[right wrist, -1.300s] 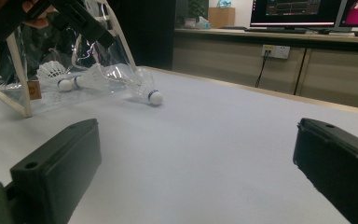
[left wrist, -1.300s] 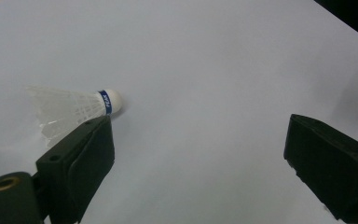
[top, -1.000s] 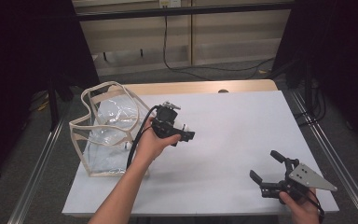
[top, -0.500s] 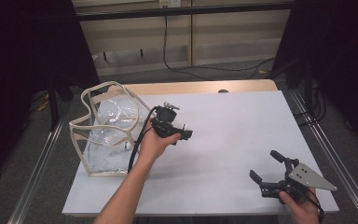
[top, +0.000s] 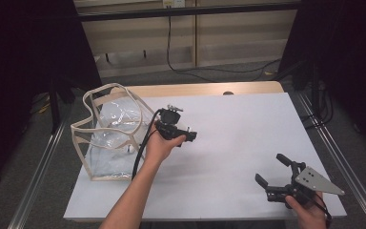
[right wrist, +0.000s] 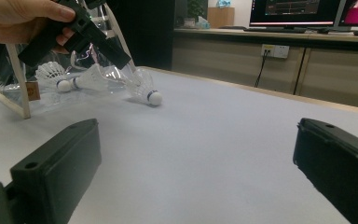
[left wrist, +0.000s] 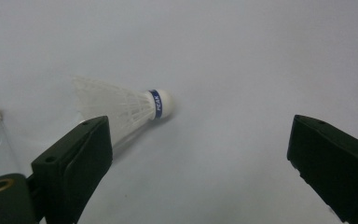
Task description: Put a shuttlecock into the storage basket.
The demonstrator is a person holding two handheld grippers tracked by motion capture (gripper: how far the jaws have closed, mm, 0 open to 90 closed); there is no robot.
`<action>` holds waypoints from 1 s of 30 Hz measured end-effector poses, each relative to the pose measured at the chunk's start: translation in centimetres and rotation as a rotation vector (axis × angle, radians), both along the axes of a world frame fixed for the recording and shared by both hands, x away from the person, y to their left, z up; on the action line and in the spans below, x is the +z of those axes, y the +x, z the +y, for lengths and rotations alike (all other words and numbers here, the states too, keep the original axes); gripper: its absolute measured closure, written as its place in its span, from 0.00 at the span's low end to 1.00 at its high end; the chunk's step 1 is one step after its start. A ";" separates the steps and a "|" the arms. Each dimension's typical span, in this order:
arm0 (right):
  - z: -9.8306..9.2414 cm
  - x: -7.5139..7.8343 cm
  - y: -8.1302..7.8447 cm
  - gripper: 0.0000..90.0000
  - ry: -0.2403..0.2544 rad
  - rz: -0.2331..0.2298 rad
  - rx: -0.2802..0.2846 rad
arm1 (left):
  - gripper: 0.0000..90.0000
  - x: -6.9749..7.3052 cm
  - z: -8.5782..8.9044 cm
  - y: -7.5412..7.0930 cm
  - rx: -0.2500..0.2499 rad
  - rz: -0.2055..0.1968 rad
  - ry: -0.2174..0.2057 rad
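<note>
At about nine o'clock on the white counter (top: 248,133) stands a clear bag (top: 109,136) with cream trim, more shuttlecocks inside it. Just beside its open mouth a loose shuttlecock (left wrist: 126,106) lies on its side, cork tip pointing away from the bag. The left claw (top: 185,138) hovers over it, jaws wide apart. It looks feather-light and easily crushed at the skirt; the firm cork tip by the blue band seems the safer hold. At five o'clock, the right claw (top: 272,172) rests, jaws apart and empty.
</note>
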State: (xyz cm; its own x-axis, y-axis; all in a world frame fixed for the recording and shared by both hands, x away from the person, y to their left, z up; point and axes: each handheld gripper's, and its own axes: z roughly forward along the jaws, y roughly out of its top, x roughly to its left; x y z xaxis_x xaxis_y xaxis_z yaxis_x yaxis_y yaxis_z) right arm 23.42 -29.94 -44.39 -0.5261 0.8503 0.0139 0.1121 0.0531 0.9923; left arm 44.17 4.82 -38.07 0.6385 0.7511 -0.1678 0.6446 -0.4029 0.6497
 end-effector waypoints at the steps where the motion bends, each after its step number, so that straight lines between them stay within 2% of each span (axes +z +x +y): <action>1: 0.0 0.0 0.0 0.01 0.001 -0.001 0.001 | 0.07 -0.1 0.0 0.1 -0.002 0.001 0.000; 4: 0.1 0.0 0.0 0.01 0.001 -0.002 0.004 | 0.07 -0.3 0.0 0.2 0.009 -0.003 0.006; 13: 0.1 -0.1 0.0 0.01 -0.003 -0.002 0.006 | 0.07 -0.6 -0.1 0.6 0.029 -0.007 -0.023; 15: 0.1 0.0 0.0 0.01 -0.001 -0.001 0.006 | 0.07 -0.6 0.0 0.6 0.019 -0.006 -0.011; 20: 0.1 -0.1 0.0 0.01 -0.003 0.002 0.006 | 0.07 -0.7 -0.1 0.6 0.023 -0.001 -0.013; 30: 0.1 -0.1 0.0 0.01 -0.003 0.001 0.007 | 0.07 -0.6 0.2 0.9 0.042 -0.031 -0.024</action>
State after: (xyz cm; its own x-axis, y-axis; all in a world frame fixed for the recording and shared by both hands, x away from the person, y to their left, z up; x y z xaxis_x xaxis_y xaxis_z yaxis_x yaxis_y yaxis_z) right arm 23.42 -29.88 -44.45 -0.5318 0.8468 0.0121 0.1128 0.0567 0.9920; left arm 45.10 5.00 -38.71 0.6116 0.7733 -0.1670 0.6403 -0.3599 0.6786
